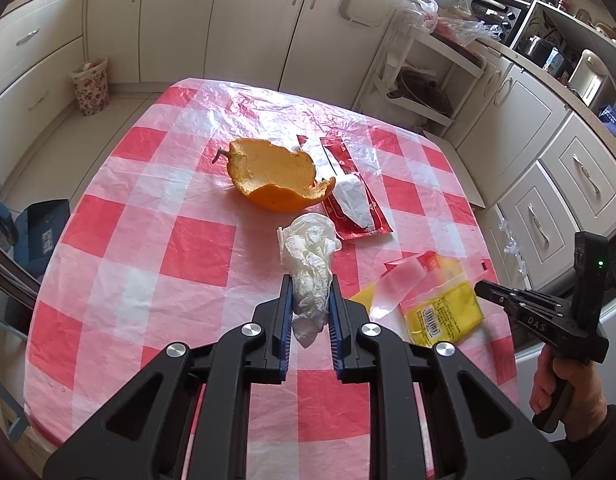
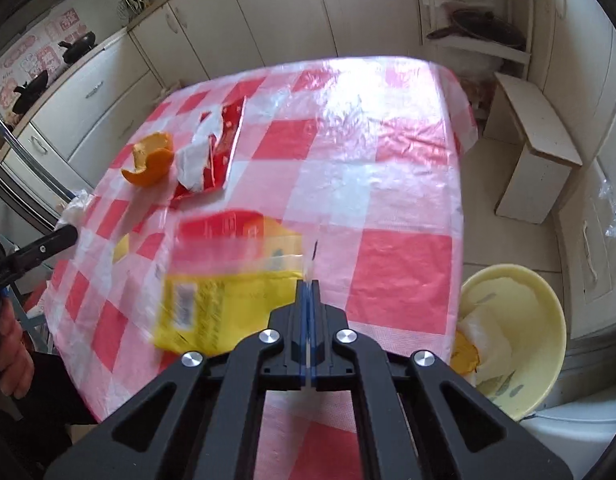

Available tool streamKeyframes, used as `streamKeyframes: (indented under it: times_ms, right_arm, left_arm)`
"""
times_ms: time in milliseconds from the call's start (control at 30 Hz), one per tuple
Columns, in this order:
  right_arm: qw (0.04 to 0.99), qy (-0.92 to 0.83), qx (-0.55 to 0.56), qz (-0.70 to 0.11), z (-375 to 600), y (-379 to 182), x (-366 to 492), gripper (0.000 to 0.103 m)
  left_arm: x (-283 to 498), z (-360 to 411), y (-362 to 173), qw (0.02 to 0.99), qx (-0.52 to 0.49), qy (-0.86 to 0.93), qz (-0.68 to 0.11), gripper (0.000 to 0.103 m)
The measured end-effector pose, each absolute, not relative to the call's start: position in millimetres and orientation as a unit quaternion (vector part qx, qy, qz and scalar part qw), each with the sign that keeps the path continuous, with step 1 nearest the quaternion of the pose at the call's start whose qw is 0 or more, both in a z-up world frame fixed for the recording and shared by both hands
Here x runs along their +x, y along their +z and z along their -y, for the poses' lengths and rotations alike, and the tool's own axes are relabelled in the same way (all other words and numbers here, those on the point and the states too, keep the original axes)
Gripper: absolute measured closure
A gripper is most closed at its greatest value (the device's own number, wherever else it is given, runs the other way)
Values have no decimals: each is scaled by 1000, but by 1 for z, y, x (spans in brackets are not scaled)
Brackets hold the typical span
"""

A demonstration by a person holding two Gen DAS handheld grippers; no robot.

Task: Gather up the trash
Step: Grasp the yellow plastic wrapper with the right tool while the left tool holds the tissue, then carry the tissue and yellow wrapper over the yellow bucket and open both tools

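Observation:
My left gripper [image 1: 310, 284] is shut on a crumpled white tissue [image 1: 310, 256], which sticks out ahead of the jaws above the checked tablecloth [image 1: 148, 240]. To its right lies a yellow and red wrapper [image 1: 440, 304] with a clear edge. My right gripper [image 2: 308, 285] has its jaws together, pinching that clear edge; the wrapper [image 2: 228, 292] looks blurred. From the left wrist view the right gripper [image 1: 482, 290] reaches in at the wrapper's right side. An orange peel [image 1: 268, 176] and a torn red sachet [image 1: 356, 204] lie further back.
A pale yellow bowl [image 2: 508, 270] holding tissue and an orange scrap stands low beside the table's right edge. A white bench [image 2: 536, 140] is beyond it. A floral bin [image 1: 90, 86] stands by the far cabinets. A hand [image 1: 560, 392] grips the right tool.

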State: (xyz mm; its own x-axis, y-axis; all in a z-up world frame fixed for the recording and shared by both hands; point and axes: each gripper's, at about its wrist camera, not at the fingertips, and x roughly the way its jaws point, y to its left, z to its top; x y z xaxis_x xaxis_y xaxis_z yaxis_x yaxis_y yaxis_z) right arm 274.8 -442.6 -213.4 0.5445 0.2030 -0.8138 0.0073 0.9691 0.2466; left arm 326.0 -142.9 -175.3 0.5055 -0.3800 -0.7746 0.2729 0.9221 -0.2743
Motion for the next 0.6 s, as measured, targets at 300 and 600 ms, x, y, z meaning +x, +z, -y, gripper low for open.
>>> streamKeyframes:
  times_ms: [300, 600]
  right_arm:
    - [912, -12, 106, -396, 488, -149, 246, 102]
    - [908, -184, 77, -369, 578, -138, 199, 102]
  left_arm:
    - [316, 157, -162, 867, -56, -223, -442, 88]
    - [293, 223, -149, 852, -41, -299, -429, 88]
